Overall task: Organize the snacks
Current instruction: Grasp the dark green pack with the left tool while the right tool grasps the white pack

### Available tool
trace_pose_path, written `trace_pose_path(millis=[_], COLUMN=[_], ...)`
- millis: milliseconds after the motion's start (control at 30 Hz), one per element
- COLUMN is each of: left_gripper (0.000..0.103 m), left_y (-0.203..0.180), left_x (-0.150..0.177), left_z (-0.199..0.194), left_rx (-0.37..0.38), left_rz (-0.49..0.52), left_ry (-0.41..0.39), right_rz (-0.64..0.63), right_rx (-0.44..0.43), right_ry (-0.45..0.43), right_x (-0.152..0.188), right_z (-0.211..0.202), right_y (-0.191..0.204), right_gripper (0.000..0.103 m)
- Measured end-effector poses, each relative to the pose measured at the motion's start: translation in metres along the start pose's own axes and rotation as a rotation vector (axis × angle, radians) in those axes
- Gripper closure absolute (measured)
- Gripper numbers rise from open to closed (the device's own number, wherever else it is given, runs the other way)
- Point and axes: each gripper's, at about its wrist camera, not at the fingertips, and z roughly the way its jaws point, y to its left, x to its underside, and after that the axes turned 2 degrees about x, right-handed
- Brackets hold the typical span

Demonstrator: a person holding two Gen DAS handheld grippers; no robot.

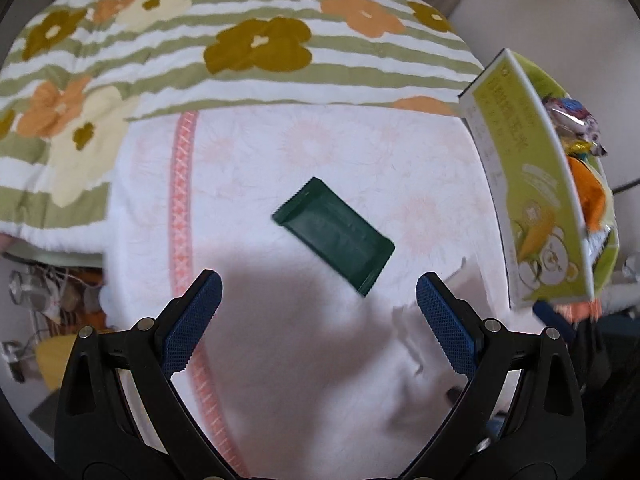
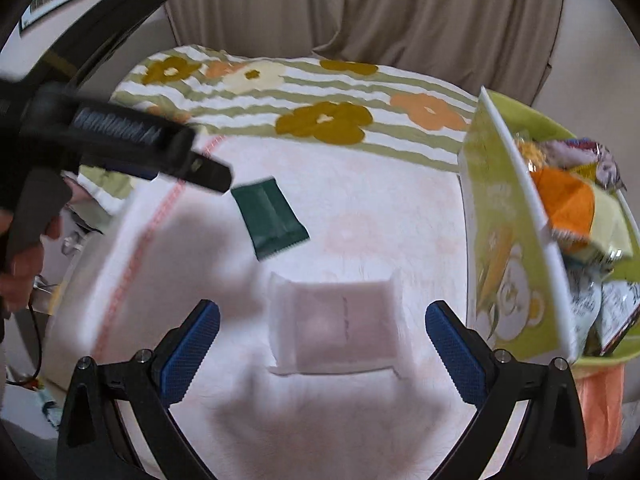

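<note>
A dark green snack packet lies flat on the pale pink cloth, just ahead of my left gripper, which is open and empty. The packet also shows in the right wrist view. A pale pink-white snack packet lies on the cloth between and just ahead of the fingers of my right gripper, which is open and empty. A lime-green box at the right holds several snack packets, among them an orange one. The box also shows in the left wrist view.
A green-striped flowered quilt covers the far part of the bed. The left gripper's black body and the hand holding it cross the left of the right wrist view. Beige curtains hang behind. Clutter lies on the floor at left.
</note>
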Motion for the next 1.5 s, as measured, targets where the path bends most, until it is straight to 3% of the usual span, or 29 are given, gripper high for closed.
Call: trace_pose_path(millis=[167,367,600,900,1000,1067,1167,1500], left_gripper=[0.006,0.006,0.006,0.007,0.021,0.039,0.057,0.059], left_y=[-0.007,-0.014,-0.029,-0.019,-0.023,-0.024,-0.023,-0.014], left_x=[-0.012,-0.023,-0.021,-0.01,-0.009,-0.009,-0.011,-0.01], left_z=[0.036,0.075,0.088,0.081,0.078,0.074,0.07,0.063], left_rx=[-0.01,-0.11,-0.246,-0.243,-0.233,-0.226,-0.224,-0.179], left_rz=[-0.074,-0.116,-0.032,-0.002,0.03,0.046,0.056,0.052], left_ry=[0.019,0.04,0.05,0.067,0.056,0.056,0.059,0.08], right_rz=[-0.001,0.01,0.003,0.05,0.059,0.057,0.056,-0.001], right_rx=[0.03,0.005,-0.041,-0.085,-0.103,-0.107,-0.116,-0.071], right_ry=[0.02,0.03,0.021,0.05,0.057,0.06,0.073,0.091], right_x=[0.013,0.022,0.023,0.016,0.014,0.013,0.013,0.01], right_z=[0.022,0.033,0.041,0.056,0.06,0.062,0.068,0.077], right_y=[-0.005,-0.01,-0.012,-0.021,-0.023,-0.023,-0.023,-0.016], right_gripper=[0.001,0.001,0.0,0.0,0.0,0.0,0.0,0.001])
